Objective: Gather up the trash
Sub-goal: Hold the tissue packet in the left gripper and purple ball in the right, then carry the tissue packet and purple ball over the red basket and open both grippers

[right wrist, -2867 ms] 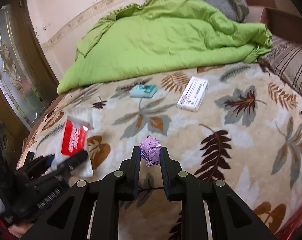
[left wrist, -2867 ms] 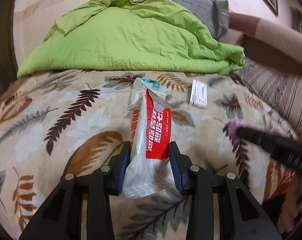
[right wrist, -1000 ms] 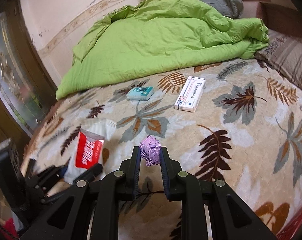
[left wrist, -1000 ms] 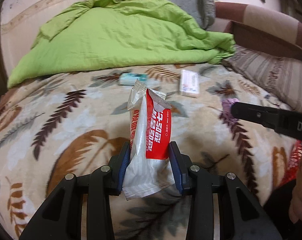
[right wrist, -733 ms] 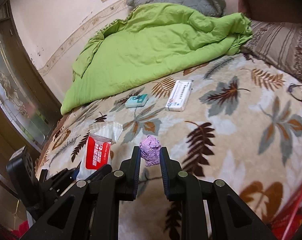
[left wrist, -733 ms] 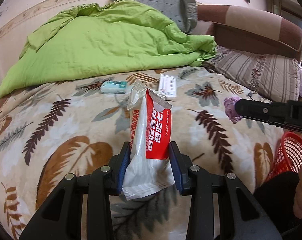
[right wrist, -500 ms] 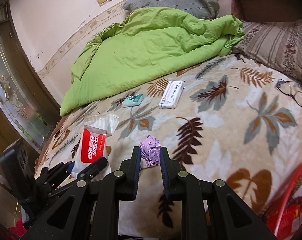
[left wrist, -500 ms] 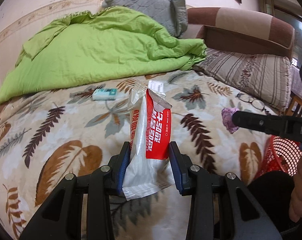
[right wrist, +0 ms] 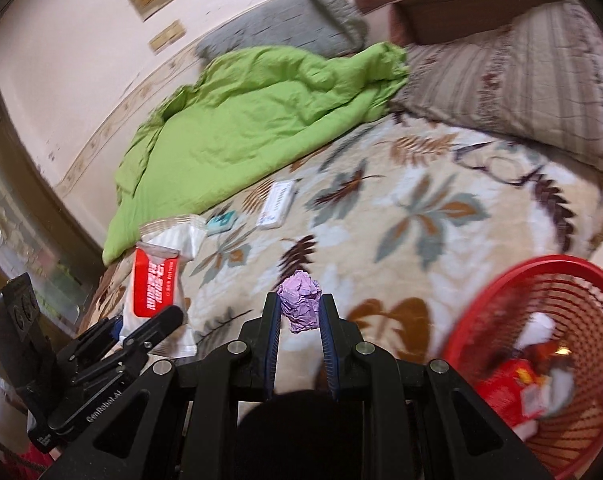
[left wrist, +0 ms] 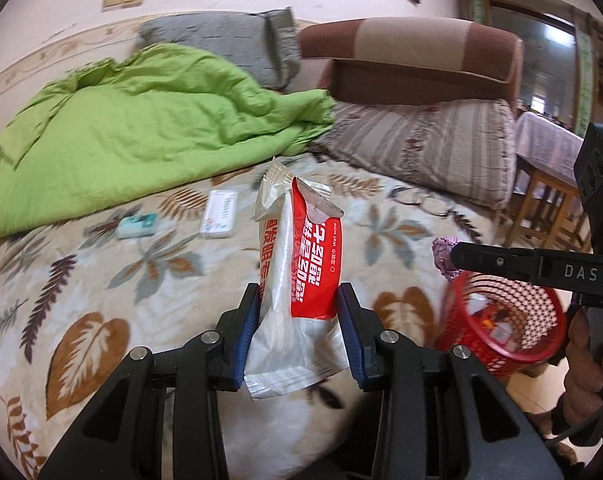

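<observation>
Glossy red-and-white wet-wipe packet (left wrist: 301, 276) clamped upright in left tongs (left wrist: 299, 312), held above leaf-patterned bed (left wrist: 101, 280). Crumpled purple paper ball (right wrist: 300, 306) pinched tight in right tongs (right wrist: 300, 320), just left of red mesh plastic basket (right wrist: 549, 280). Basket seen beside bed edge, wrappers inside.

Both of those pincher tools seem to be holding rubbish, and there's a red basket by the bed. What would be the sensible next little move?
Probably carry the right gripper a little further right, over the red basket, before letting go. Its fingers pinch the purple paper ball, which hangs beside the basket's rim, not above its opening. The left gripper holds the wet wipe packet farther off.
</observation>
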{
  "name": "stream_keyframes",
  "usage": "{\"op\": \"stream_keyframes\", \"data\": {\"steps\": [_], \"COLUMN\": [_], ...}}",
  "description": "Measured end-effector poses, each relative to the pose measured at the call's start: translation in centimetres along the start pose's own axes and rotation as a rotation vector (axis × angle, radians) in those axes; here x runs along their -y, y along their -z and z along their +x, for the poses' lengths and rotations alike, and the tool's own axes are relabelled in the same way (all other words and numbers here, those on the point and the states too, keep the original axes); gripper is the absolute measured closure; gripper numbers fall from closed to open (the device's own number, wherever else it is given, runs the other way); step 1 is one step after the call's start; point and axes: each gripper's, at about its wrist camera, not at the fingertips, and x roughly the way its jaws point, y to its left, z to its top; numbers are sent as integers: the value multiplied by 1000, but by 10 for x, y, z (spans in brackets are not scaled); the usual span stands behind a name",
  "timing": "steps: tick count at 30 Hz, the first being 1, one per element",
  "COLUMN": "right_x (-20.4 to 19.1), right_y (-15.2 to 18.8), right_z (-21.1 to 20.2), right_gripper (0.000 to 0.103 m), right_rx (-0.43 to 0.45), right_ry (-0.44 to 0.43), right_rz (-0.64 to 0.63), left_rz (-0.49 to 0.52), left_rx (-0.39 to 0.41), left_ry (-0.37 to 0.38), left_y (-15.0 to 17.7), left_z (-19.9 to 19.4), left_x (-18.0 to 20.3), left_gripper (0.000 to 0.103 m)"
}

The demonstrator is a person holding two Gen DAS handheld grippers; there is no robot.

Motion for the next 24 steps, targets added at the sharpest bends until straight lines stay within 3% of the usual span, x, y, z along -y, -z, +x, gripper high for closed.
{"op": "stream_keyframes", "data": {"steps": [14, 24], "right_x": [82, 111], "right_y": [6, 10], "right_z": [-82, -100], "right_gripper": [82, 82], "right_rx": [83, 92], "right_ry": [155, 202], "right_rz": [147, 196], "left_rz": [70, 130], "left_rx": [-35, -110], "left_ry": [213, 359], "left_y": [-29, -36], "left_z": [2, 19], "left_x": [73, 134], "left_gripper": [66, 66]}}
